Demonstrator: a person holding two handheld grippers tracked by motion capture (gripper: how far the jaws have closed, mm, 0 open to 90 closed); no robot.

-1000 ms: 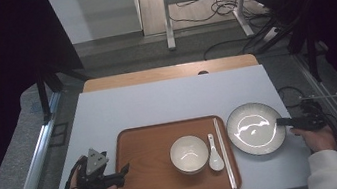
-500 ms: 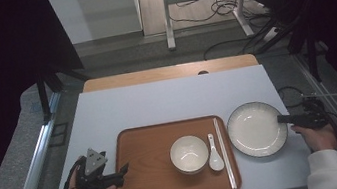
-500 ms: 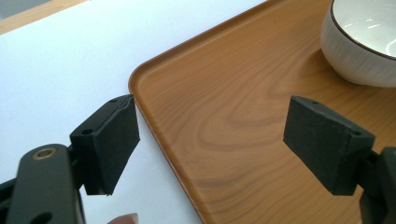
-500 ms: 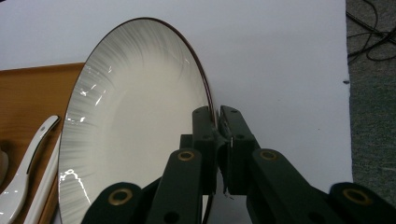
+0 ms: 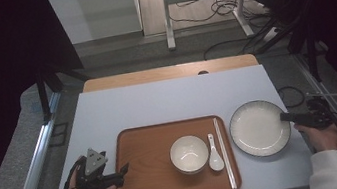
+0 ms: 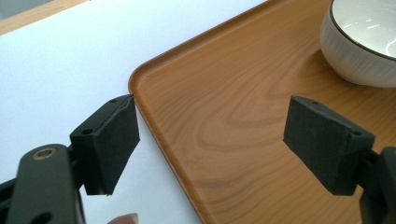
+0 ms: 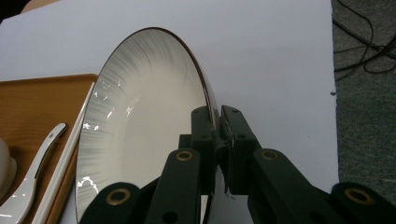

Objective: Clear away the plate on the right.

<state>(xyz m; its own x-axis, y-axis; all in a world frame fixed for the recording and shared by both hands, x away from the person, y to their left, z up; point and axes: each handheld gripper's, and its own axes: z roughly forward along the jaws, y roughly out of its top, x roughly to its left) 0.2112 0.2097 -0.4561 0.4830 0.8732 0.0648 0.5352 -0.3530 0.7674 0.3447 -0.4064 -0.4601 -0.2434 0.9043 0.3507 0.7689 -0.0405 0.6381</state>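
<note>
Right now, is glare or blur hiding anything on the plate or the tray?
Right gripper view: small glare streaks on the plate, rim sharp, the near fingers soft. Left gripper view: tray grain crisp, its fingers slightly blurred. High view: dim, dark surroundings, even light on the plate.

White bowl (image 5: 189,154) sitting upright between my left claw (image 5: 126,169) and my right claw (image 5: 283,116), empty as far as I can see. Just beside it, on the side toward my right claw, there's the white spoon (image 5: 213,146), handle pointing away from me. Next over, closer again to the right claw, a pair of pale chopsticks (image 5: 224,152) lies straight and side by side. Pale desk (image 5: 167,99) stretches out beyond both claws, with a wooden board (image 5: 168,73) along its far edge. Well beyond that, cables (image 5: 205,15) lie on the floor round a metal stand (image 5: 168,18).
</note>
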